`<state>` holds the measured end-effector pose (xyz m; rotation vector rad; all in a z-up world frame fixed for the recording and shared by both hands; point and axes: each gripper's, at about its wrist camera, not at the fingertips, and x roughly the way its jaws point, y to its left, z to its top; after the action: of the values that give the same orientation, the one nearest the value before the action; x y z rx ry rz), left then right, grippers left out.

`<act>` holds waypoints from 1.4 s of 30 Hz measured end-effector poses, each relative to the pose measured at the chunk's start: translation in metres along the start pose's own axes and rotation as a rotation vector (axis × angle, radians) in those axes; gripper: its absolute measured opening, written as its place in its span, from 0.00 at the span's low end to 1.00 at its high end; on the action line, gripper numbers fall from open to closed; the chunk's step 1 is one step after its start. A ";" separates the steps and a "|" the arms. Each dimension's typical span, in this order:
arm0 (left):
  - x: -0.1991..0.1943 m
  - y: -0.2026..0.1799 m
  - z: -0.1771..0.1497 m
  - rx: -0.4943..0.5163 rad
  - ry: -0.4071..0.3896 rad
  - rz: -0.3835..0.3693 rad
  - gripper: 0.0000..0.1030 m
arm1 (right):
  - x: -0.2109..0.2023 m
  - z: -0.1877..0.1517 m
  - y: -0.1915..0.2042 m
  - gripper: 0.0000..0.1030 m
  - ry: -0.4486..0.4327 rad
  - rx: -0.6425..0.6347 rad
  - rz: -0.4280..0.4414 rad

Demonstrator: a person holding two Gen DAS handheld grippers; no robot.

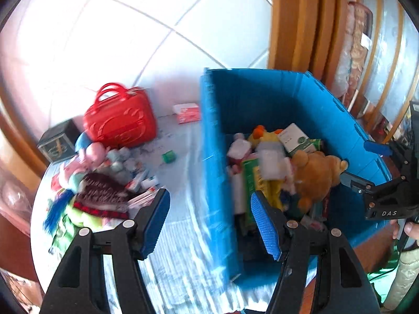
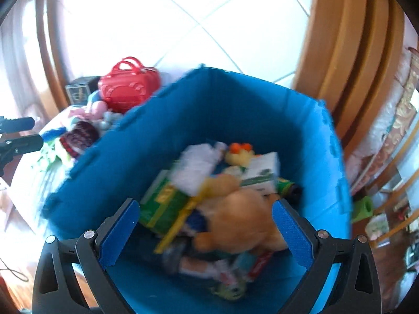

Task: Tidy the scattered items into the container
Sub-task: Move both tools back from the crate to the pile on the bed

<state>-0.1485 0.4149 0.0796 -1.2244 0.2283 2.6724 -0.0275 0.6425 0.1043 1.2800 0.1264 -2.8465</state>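
A blue bin stands on the table, part filled with a brown teddy bear, a green box, a white box and a yellow duck. My left gripper is open and empty, straddling the bin's left wall. My right gripper is open and empty above the bin's contents; it also shows at the right edge of the left wrist view. Scattered items lie left of the bin: a red bag, a knitted maroon piece, plush toys.
A small green cube and a red-white packet lie on the light tablecloth. A dark tin stands behind the pile. Wooden door frame and shelves are at the right.
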 end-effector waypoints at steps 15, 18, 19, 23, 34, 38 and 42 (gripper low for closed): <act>-0.066 0.222 -0.166 -0.194 -0.095 0.227 0.62 | -0.011 -0.002 0.244 1.00 -0.154 -0.033 0.212; -0.063 0.249 -0.191 -0.222 -0.103 0.243 0.62 | -0.001 -0.008 0.281 1.00 -0.153 -0.041 0.246; -0.060 0.257 -0.198 -0.238 -0.099 0.240 0.62 | 0.003 -0.009 0.292 1.00 -0.148 -0.047 0.248; -0.037 0.286 -0.223 -0.330 -0.090 0.206 0.62 | 0.028 -0.015 0.323 1.00 -0.121 -0.072 0.263; 0.055 0.316 -0.274 -0.509 0.017 0.263 0.62 | 0.158 -0.039 0.338 1.00 0.057 -0.045 0.337; 0.084 0.325 -0.293 -0.536 0.088 0.327 0.62 | 0.209 -0.048 0.347 1.00 0.151 -0.060 0.364; 0.104 0.339 -0.303 -0.558 0.142 0.328 0.62 | 0.241 -0.053 0.360 1.00 0.236 -0.065 0.394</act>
<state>-0.0736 0.0318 -0.1753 -1.6565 -0.3577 3.0491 -0.1307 0.2922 -0.1346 1.4375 -0.0283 -2.3423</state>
